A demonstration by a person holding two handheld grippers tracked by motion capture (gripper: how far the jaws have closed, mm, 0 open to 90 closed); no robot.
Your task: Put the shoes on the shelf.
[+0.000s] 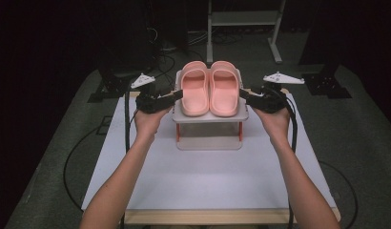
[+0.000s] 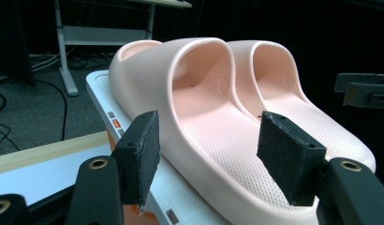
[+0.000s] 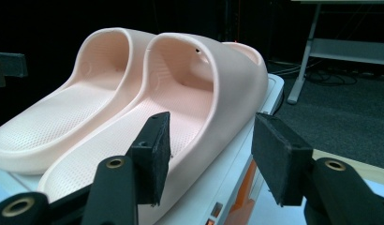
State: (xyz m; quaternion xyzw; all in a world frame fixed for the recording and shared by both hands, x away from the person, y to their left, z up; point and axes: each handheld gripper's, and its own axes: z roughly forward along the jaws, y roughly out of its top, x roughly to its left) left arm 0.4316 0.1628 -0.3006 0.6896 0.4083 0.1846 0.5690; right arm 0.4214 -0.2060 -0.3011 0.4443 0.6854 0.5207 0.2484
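Both grippers' jaws released — each straddles its slipper's (image 1: 194,93) outer side wall on the rack (image 1: 210,117).

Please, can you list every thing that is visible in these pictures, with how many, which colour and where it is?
slippers: 2, pink, side by side on the top shelf of the rack, toes away from the person
rack: 1, white shelves with orange legs, at the far middle of the table
table: 1, white top with a wooden edge, in front of the person
metal frame: 1, light grey, on the floor behind the table
cables: several, black, on the grey floor around the table
left gripper: 1, black, open, jaws astride the outer wall of the left slipper
right gripper: 1, black, open, jaws astride the outer wall of the right slipper
forearms: 2, bare, coming in from the bottom edge
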